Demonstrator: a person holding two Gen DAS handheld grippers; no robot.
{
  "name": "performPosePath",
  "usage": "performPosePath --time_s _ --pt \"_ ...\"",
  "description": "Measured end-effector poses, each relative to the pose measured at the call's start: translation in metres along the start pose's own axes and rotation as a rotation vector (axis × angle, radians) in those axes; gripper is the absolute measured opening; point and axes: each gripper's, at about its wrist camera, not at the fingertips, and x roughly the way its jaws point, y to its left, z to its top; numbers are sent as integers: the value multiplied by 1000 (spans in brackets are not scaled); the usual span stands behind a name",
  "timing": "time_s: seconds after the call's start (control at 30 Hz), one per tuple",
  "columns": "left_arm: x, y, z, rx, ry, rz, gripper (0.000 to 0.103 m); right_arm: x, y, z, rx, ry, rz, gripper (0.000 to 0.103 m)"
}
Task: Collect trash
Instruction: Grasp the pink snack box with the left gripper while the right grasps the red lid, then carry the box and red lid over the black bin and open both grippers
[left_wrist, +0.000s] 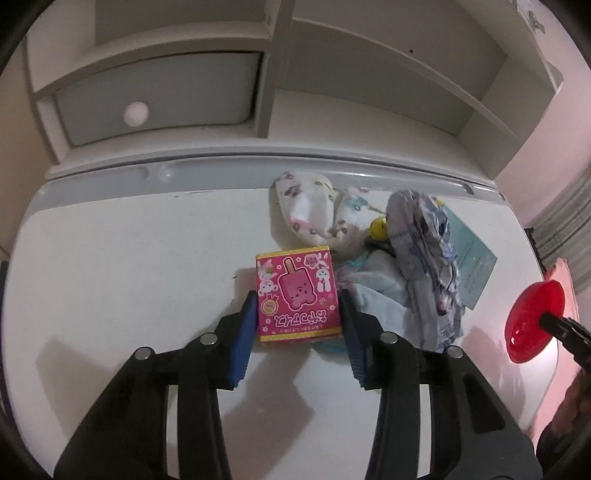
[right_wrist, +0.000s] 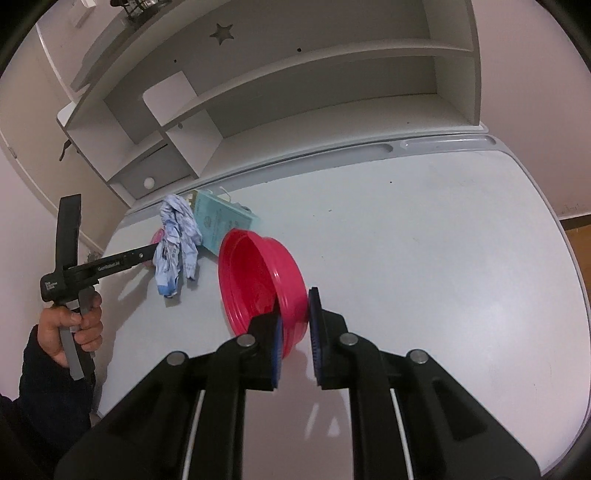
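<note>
The left gripper (left_wrist: 297, 317) squeezes the pink box (left_wrist: 297, 297). The right gripper (right_wrist: 295, 325) pinches the red bowl (right_wrist: 258, 280), maybe lifted. Wrappers (left_wrist: 424, 258) beside the box still wait.

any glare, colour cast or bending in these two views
Left wrist view: fisheye bows the desk edge, dark vignette at the corners, pink cast on the right wall beside the red bowl, which shows a small highlight. Right wrist view: same bending, shelves dim, no strong glare.
</note>
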Motion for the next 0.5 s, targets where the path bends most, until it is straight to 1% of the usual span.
performPosePath --time_s 0.1,0.2,0.27,0.37,0.47,0.5 --pt "-23 -4 -2 14 -52 43 42 -10 -2 -4 4 -17 -3 13" --pt "-46 -7 -4 16 -87 47 42 -18 -7 -7 14 -31 -11 13" --pt "-60 -18 -8 43 -108 55 42 -28 -15 -12 28 -44 -24 13" --pt "-71 -51 -14 105 -121 35 42 -51 -37 -23 68 -79 -56 13" --pt "-73 -101 -23 197 -123 -21 42 -78 -66 -39 124 -115 -103 13" --pt "-72 -121 -26 232 -121 -49 42 -93 -83 -49 155 -135 -140 13"
